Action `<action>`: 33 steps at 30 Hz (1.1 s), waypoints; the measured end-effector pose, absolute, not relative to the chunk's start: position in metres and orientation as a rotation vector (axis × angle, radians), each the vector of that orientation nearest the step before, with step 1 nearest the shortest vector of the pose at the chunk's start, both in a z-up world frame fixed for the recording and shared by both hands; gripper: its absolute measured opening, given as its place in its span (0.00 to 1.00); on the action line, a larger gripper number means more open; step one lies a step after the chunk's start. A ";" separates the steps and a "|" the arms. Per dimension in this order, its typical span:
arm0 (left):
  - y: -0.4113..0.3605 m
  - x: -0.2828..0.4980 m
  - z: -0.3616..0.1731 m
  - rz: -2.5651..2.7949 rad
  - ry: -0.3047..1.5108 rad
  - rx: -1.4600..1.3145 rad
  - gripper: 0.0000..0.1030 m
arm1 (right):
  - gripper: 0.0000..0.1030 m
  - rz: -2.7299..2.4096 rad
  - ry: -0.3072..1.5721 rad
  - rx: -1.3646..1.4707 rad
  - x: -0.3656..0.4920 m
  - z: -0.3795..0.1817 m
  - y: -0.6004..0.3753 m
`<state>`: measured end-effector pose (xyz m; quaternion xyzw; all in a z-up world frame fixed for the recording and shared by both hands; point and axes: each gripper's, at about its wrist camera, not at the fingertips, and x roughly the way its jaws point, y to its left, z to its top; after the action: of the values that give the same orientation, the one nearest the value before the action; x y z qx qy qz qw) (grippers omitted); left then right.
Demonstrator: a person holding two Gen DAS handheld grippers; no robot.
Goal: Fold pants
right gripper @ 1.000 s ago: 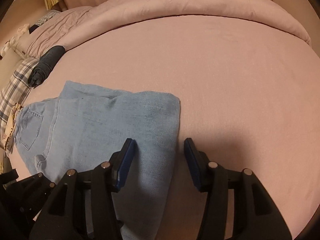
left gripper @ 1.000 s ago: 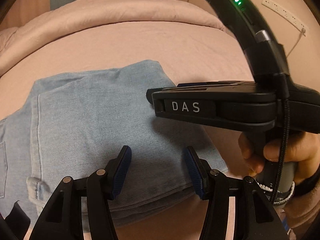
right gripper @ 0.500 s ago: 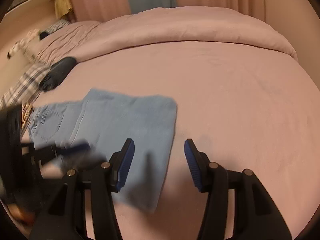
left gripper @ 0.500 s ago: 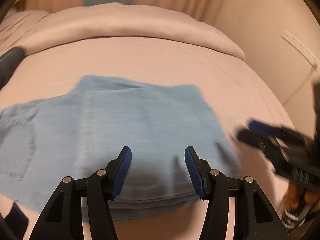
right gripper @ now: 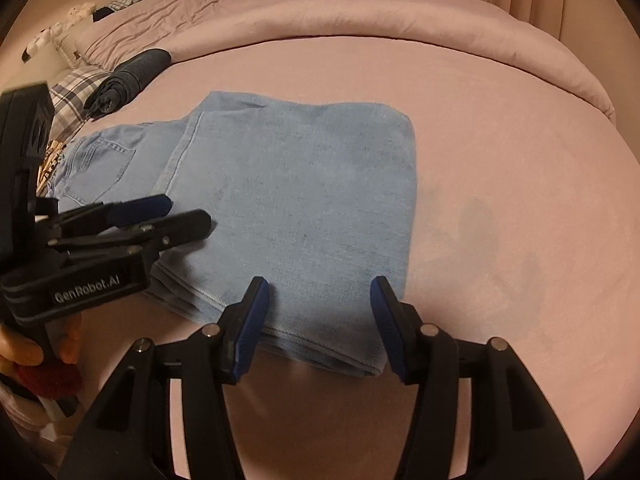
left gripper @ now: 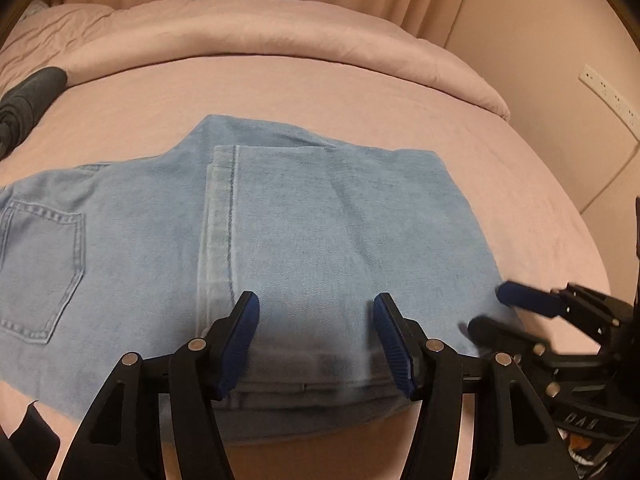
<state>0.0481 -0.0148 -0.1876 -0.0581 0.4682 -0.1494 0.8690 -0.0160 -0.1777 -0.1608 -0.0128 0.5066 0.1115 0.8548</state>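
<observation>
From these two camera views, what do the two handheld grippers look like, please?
Both are black plastic. Each finger carries a ribbed blue pad and silver pivot pins. The left gripper has "GenRobot.AI" in pale letters on its body, above a handle. The right gripper, blurred, shows faint letters that seem to read "DAS". No cable or sleeve can be made out.

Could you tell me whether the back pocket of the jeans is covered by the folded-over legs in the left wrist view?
No, the back pocket lies uncovered, left of the folded-over legs of the jeans.
</observation>
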 end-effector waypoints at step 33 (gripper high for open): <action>0.092 -0.011 -0.162 -0.278 0.856 -0.372 0.65 | 0.69 0.386 1.063 -0.168 0.051 -0.138 -0.080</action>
<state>-0.0109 0.0924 -0.1618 -0.1788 0.4113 -0.1334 0.8838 0.0510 -0.0803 -0.1382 -0.0795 0.5028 0.1826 0.8411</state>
